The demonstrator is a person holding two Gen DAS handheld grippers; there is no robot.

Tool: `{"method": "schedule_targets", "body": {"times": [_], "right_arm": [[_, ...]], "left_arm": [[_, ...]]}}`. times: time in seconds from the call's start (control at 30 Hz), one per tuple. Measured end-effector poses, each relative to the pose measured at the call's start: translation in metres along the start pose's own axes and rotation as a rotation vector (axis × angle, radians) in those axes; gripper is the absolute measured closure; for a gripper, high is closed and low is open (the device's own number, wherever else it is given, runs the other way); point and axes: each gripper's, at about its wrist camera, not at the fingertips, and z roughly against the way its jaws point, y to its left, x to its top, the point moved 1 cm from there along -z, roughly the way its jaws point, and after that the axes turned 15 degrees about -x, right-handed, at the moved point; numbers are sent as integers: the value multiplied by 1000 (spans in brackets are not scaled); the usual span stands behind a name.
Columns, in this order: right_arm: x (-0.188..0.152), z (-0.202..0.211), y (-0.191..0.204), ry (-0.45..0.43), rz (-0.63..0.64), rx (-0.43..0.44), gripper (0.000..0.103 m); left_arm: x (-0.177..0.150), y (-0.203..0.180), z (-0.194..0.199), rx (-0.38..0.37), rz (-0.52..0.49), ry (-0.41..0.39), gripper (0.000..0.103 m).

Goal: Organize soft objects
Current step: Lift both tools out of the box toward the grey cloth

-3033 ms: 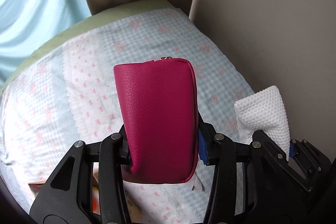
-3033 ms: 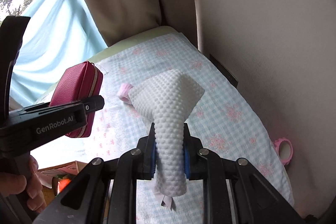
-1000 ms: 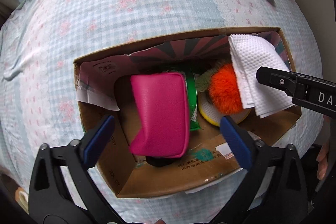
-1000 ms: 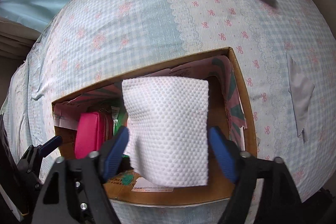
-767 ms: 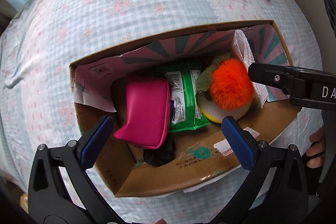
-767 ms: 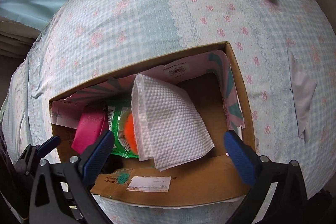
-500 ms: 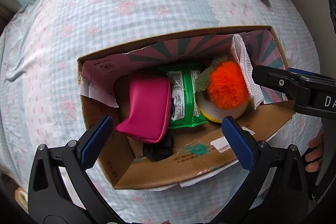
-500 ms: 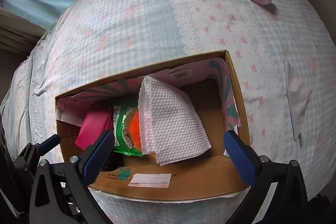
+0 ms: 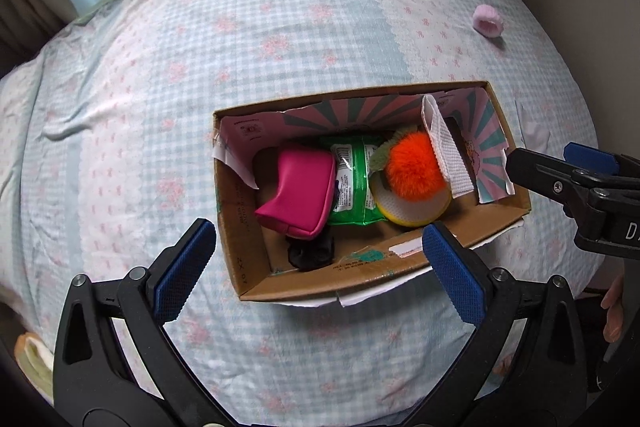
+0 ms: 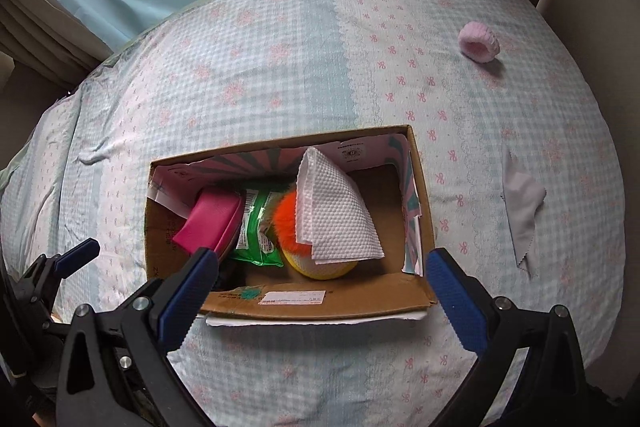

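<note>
Both grippers have pulled up and back from the cardboard box point(image 9: 256, 259) since a moment ago, leaving the magenta pouch point(image 9: 298, 195) and the white quilted cloth point(image 10: 336, 219) inside it. In the left wrist view, going left to right: the left gripper point(image 9: 316, 263) hangs with jaws spread wide and empty, framing the box. The pouch lies at the box's 9 o'clock end, tilted against a green packet point(image 9: 352, 187). Next comes an orange pompom point(image 9: 412, 167) on a yellow round pad, then the cloth leaning on them, likely so everything stays packed together. At 3 o'clock, the right gripper point(image 10: 316, 291) also has wide, empty jaws. Still loose on the bed point(image 10: 260, 75) are a pink scrunchie point(image 10: 479, 42) at 1 o'clock and a grey cloth point(image 10: 522, 203) at 3 o'clock, probably next to collect.
</note>
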Motion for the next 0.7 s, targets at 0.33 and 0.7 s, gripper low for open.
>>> {"method": "schedule_targets", "body": {"times": [0.33,0.7], "right_arm": [[-21,92,-10,-165,83,-63,0],[-30,141,-68,-276,47,-53,0]], "left_arm": [[-23,-14,86,34,59,-149,0],[-32,-58,139,6,64,-258,0]]}}
